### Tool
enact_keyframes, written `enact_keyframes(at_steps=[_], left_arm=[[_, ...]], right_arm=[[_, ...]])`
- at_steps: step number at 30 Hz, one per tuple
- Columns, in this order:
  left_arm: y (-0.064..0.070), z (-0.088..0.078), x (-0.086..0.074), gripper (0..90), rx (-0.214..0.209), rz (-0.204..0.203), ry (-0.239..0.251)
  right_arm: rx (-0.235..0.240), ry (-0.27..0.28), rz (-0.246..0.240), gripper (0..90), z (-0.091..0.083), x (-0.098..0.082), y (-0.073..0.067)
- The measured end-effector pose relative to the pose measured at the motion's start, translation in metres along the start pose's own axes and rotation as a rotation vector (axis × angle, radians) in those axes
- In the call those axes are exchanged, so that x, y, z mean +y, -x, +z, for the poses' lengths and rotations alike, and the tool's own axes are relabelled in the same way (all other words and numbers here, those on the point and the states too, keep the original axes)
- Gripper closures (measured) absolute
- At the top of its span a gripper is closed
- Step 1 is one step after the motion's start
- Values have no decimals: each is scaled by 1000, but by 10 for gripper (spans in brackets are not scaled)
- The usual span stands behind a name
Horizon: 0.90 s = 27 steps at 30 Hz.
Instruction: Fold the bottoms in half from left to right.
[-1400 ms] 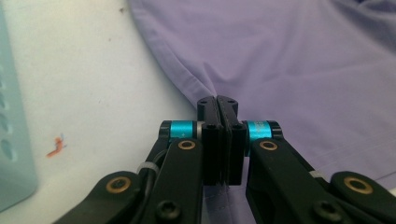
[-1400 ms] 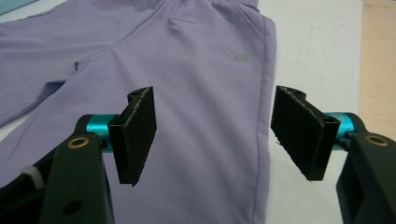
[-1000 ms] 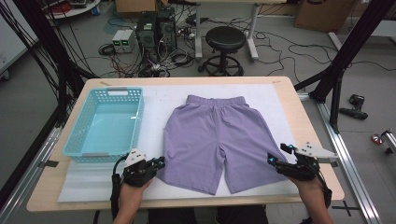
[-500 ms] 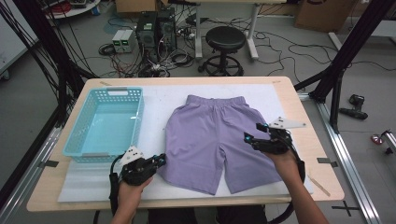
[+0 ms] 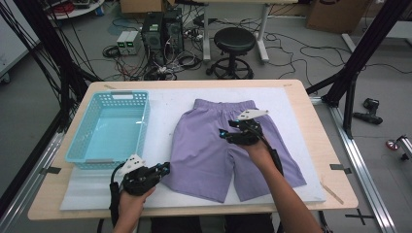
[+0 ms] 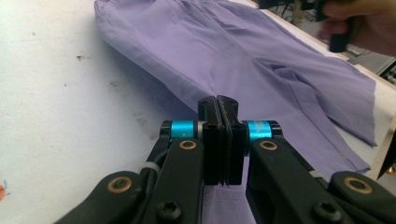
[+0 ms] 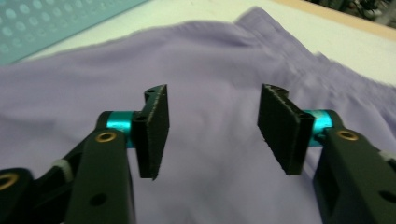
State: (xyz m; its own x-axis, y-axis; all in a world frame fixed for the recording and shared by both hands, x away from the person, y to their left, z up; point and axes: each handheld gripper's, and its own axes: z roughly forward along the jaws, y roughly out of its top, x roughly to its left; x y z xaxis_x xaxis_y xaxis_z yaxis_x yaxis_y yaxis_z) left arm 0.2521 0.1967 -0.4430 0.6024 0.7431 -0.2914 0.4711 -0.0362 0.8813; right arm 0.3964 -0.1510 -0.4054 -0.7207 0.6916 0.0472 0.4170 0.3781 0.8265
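White padding carries purple shorts [image 5: 228, 150], waistband pointing away; left fingers [image 6: 218, 116] pinch its hem, right fingers [image 7: 154, 130] apart, narrowing.

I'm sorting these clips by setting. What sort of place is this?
Probably a lab or workshop, not a home: black frame struts stand around the table, and computer towers and tangled cables sit on the floor beside a stool.

My left hand-held gripper [image 6: 219, 105] has its jaws pressed together, pinching the hem of the purple shorts [image 6: 243, 56]. The shorts lie spread flat on the white tabletop [image 6: 56, 102]. At the top right, my other hand [image 6: 359, 28] hovers, blurred.
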Motion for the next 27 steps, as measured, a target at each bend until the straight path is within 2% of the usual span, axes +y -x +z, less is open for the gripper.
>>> enact_keyframes(at_steps=[6, 9, 14, 20, 23, 25, 27], left_arm=[[0, 2, 0, 884, -15, 2, -6], [0, 2, 0, 884, -12, -2, -7], [0, 4, -1, 884, -10, 6, -18], [2, 6, -1, 884, -18, 14, -26], [3, 6, -1, 884, -19, 15, -28], [2, 5, -1, 884, -19, 11, -26], [2, 4, -2, 884, -17, 13, -28]], right_arm=[[35, -37, -20, 448, 39, 21, -8], [55, -47, -43, 445, 58, 32, -16], [81, -94, -75, 413, 89, 45, -31], [116, -150, -75, 431, 121, 51, -50], [128, -178, -89, 438, 132, 54, -59], [135, -180, -79, 445, 138, 55, -64], [134, -196, -81, 483, 145, 56, -70]])
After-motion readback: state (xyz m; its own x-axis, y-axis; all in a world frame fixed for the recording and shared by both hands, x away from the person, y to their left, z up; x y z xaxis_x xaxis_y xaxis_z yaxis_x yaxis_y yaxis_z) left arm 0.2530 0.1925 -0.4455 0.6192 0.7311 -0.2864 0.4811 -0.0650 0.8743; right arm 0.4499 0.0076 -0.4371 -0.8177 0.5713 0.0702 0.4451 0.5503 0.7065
